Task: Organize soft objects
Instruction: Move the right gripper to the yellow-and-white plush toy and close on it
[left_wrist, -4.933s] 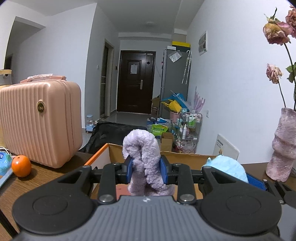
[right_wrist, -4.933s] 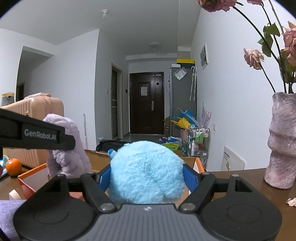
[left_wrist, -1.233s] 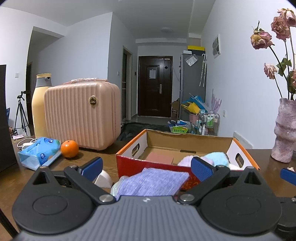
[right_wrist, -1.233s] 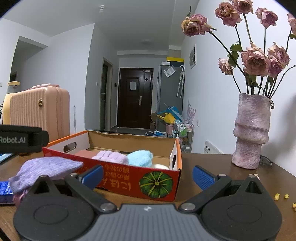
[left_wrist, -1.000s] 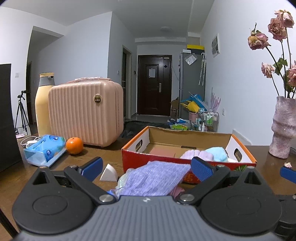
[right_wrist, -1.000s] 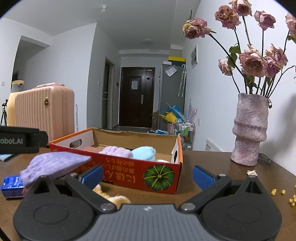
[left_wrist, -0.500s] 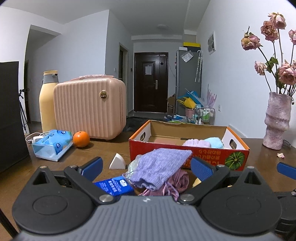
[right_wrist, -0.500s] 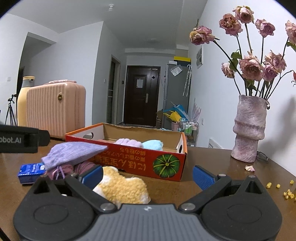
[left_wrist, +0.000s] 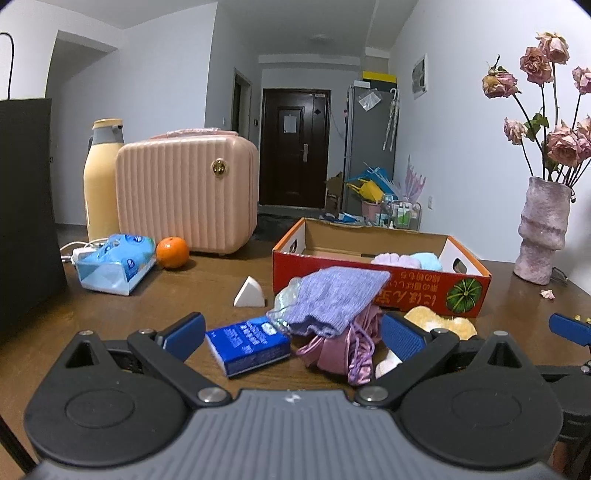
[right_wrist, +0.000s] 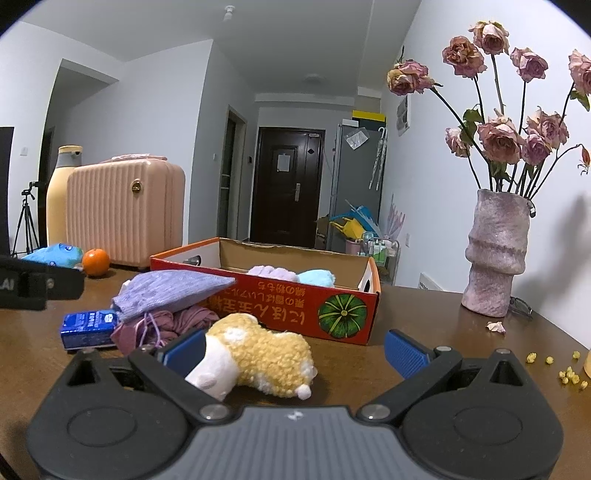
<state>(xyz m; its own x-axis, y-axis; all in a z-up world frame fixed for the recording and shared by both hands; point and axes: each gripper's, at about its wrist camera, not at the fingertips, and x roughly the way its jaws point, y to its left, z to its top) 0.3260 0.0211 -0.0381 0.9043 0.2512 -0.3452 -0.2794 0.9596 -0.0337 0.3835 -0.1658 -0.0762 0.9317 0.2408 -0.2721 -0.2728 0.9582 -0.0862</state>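
Observation:
A red cardboard box (left_wrist: 413, 291) (right_wrist: 280, 295) stands on the wooden table and holds a lilac plush (right_wrist: 271, 275) and a light blue plush (right_wrist: 317, 277). In front of it lie a purple knit cloth (left_wrist: 332, 295) (right_wrist: 166, 288), a mauve drawstring pouch (left_wrist: 343, 350) (right_wrist: 166, 325) and a yellow-and-white plush toy (right_wrist: 258, 358) (left_wrist: 439, 321). My left gripper (left_wrist: 291, 334) is open and empty, just short of the cloth pile. My right gripper (right_wrist: 291, 350) is open and empty, with the yellow plush between its fingers.
A blue packet (left_wrist: 247, 345) lies left of the pile, with a white wedge (left_wrist: 249, 293), an orange (left_wrist: 171, 252), a tissue pack (left_wrist: 114, 264), a pink case (left_wrist: 184, 192) and a bottle (left_wrist: 101, 177) beyond. A vase of roses (right_wrist: 496, 254) stands right; crumbs (right_wrist: 565, 369) lie near it.
Both grippers let go of the lilac and blue plushes in the box, opened and pulled back toward the near side of the table. The cloth pile and yellow plush came into view.

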